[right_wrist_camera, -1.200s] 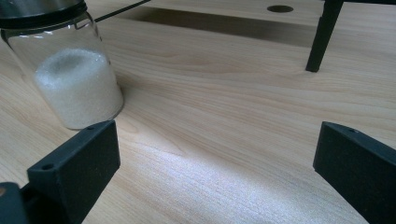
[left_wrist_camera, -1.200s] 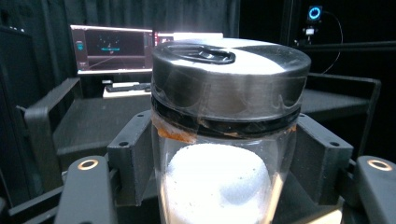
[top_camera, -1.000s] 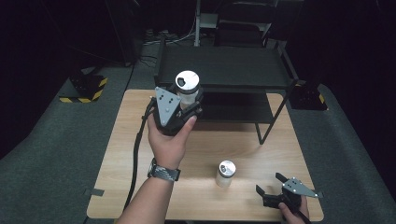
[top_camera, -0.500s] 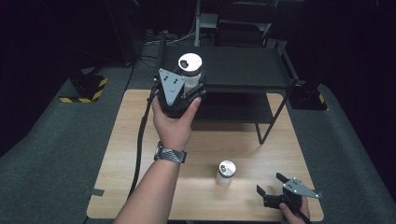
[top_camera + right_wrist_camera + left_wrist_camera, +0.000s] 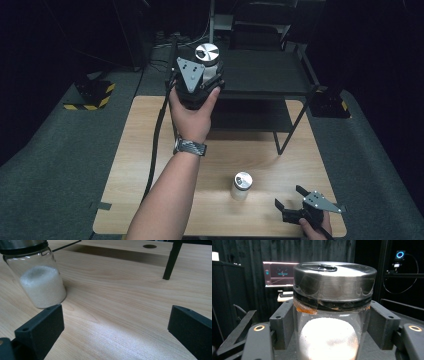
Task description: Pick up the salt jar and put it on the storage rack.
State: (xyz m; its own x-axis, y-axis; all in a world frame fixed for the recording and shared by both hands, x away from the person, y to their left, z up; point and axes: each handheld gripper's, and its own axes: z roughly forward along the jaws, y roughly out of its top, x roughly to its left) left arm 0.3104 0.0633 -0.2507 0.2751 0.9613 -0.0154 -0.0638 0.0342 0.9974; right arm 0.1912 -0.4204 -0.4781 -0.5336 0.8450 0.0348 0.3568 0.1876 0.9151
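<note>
Jar (image 5: 329,322) upright, lid up, clamped in left gripper (image 5: 199,82).

The left gripper (image 5: 202,75) is black, topped by a grey three-cornered plate with small screws; a black cable trails from it. Its square jaw blocks carry screw holes and brass-ringed holes. The left hand (image 5: 192,112) wears a grey woven watch band (image 5: 189,146). The right gripper (image 5: 290,200) matches: black, grey plate.

light: overhead, table (image 5: 150,150) bright | surroundings: dark (near black) | focus: soft
</note>
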